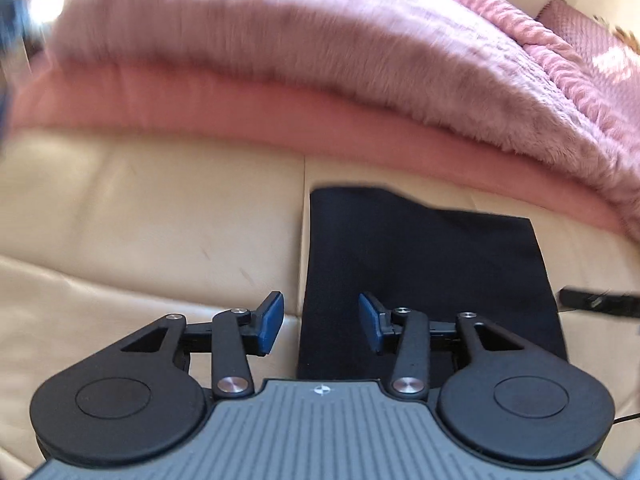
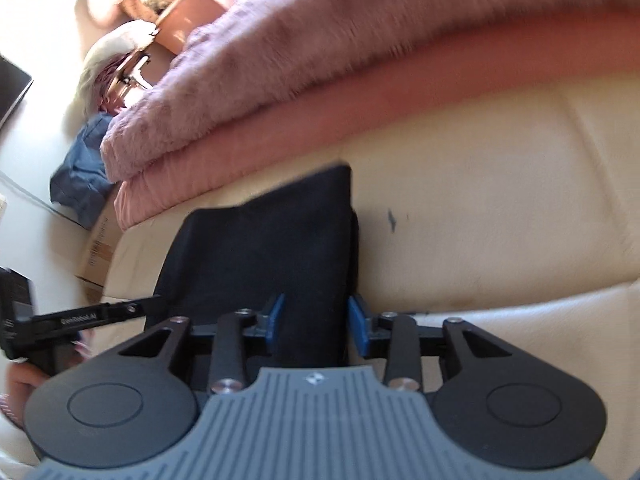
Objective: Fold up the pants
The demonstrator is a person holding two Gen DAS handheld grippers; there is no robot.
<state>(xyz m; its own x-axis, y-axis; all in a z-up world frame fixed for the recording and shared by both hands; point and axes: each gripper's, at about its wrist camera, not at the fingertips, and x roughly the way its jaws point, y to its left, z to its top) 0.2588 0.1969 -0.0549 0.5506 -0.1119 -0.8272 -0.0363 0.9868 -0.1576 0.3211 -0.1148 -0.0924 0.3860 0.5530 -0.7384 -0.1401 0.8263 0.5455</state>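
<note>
The dark navy pants [image 1: 424, 264] lie folded into a flat rectangle on a cream leather surface [image 1: 140, 220]. My left gripper [image 1: 320, 326] is open and empty, hovering over the folded pants' left edge, one blue pad over the leather and one over the cloth. In the right wrist view the pants [image 2: 260, 248] lie just ahead. My right gripper [image 2: 316, 324] is open, its blue pads straddling the near right part of the cloth. The other gripper's black body [image 2: 48, 324] shows at the left there.
A fluffy pink blanket [image 1: 320, 52] over a pink sheet lies right behind the pants. A cardboard box [image 2: 100, 248], a blue cloth [image 2: 80, 180] and wooden furniture [image 2: 176, 12] stand off the surface's left end. A black bar [image 1: 600, 302] pokes in at right.
</note>
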